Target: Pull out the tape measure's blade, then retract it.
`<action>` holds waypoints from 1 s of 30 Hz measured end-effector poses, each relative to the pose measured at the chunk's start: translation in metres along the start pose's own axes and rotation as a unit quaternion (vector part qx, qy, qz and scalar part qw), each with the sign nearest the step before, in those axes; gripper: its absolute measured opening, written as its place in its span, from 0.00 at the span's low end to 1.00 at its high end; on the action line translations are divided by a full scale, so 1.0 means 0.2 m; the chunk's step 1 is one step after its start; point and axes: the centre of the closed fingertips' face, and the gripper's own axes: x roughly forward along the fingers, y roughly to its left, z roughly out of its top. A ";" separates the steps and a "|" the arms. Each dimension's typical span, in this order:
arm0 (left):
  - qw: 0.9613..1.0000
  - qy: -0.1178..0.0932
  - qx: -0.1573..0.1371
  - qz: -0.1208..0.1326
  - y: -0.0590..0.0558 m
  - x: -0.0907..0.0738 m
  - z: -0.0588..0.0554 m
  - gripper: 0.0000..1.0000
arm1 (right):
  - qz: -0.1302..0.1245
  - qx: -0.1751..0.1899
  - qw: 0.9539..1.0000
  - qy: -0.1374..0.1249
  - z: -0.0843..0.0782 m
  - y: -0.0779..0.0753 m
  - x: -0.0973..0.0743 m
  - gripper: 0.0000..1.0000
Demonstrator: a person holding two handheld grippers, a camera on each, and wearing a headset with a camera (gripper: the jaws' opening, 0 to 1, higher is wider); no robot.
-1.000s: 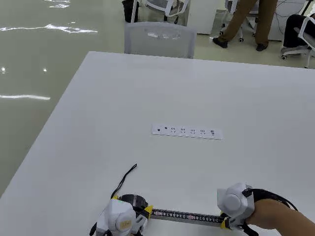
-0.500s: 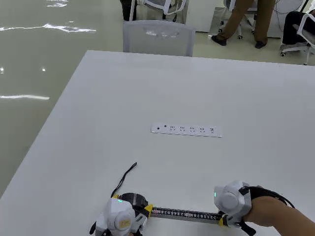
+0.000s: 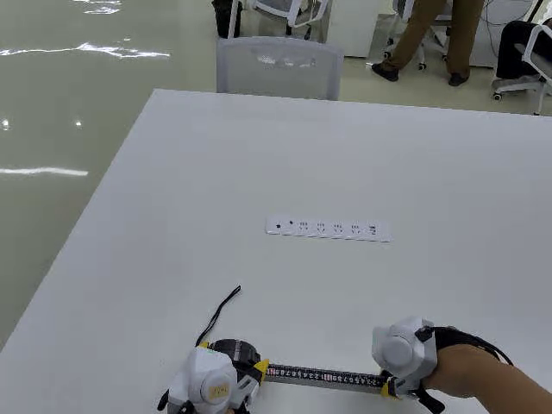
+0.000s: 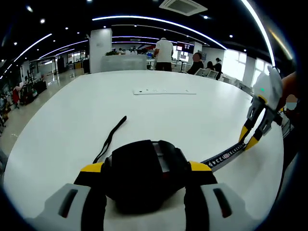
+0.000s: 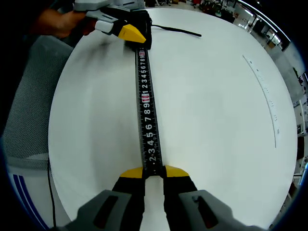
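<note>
Two risks stand out. If the right gripper loses its pinch on the blade, the spring would likely whip it back hard into the case, which could kink it or jolt the tape measure loose. If the left gripper squeezes off-centre, the rounded case may twist out. Both sets of fingers are closed: the left ones clamp the black case from either side, and the right ones nip the blade's end. The tape measure sits at the near edge of the white desk. Its blade is drawn out flat and straight toward the right gripper, black with white numerals and one red mark. A black wrist strap trails away across the desk.
</note>
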 end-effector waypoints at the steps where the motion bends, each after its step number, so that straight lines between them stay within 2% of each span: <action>1: 1.000 0.000 0.000 0.000 0.00 0.00 0.00 0.62 | -0.001 0.002 1.000 -0.001 0.00 0.00 0.00 0.13; 30: 1.000 0.000 -0.001 -0.009 0.01 0.01 -0.02 0.62 | 0.000 0.003 1.000 -0.005 0.08 0.01 -0.02 0.13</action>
